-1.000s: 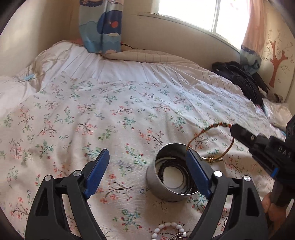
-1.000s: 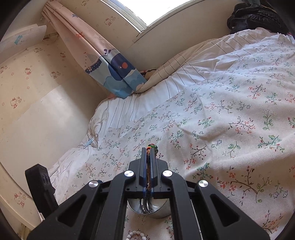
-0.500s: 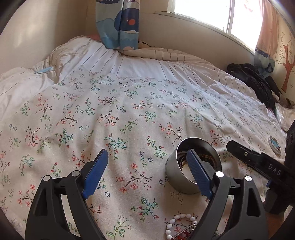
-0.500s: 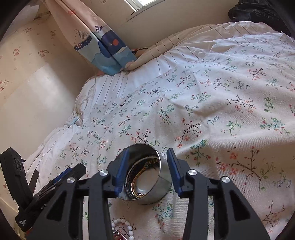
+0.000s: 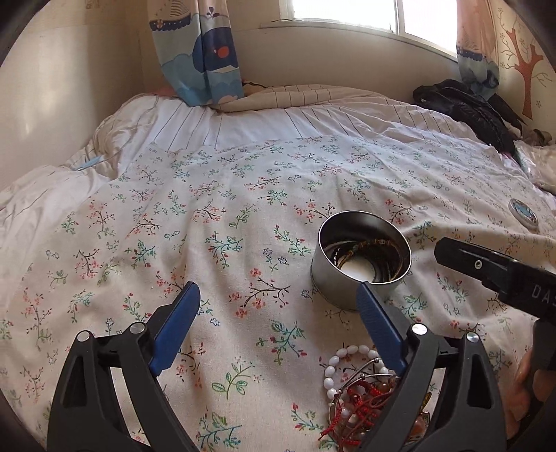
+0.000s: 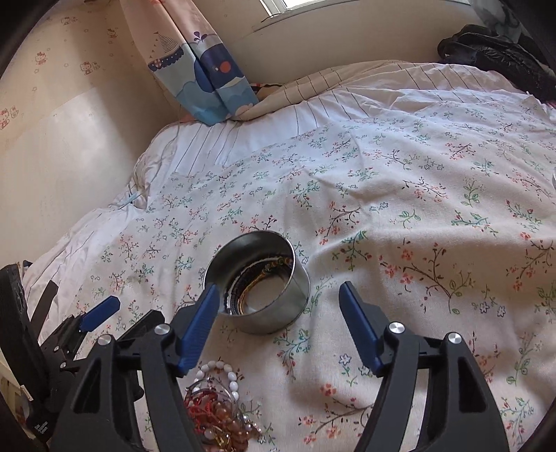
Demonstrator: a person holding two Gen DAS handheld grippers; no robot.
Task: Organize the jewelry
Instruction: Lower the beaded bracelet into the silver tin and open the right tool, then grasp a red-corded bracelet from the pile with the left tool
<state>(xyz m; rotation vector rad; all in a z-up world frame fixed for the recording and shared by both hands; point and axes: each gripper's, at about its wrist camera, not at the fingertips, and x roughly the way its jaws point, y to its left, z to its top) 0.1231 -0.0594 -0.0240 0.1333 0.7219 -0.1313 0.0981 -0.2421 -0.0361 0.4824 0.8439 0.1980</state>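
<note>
Jewelry sits in 1 steel tin (image 5: 361,278) and 1 loose pile (image 6: 215,406) on your bed (image 5: 243,208). Both tongs, left (image 5: 278,323) and right (image 6: 278,327), are opening, empty; the right's beaded bracelet (image 6: 274,264) now lies in the tin.

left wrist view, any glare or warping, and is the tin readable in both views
Left wrist view: window blown out white, edges bent by fisheye, dark corners. Tin sharp, bracelets inside legible. Right wrist view: tin equally clear, its inner wall shining.

Sunlit window (image 5: 347,10), whale-print curtain (image 5: 199,52), floral-sheeted bed (image 5: 243,194), perhaps wallpapered walls (image 6: 52,69).
</note>
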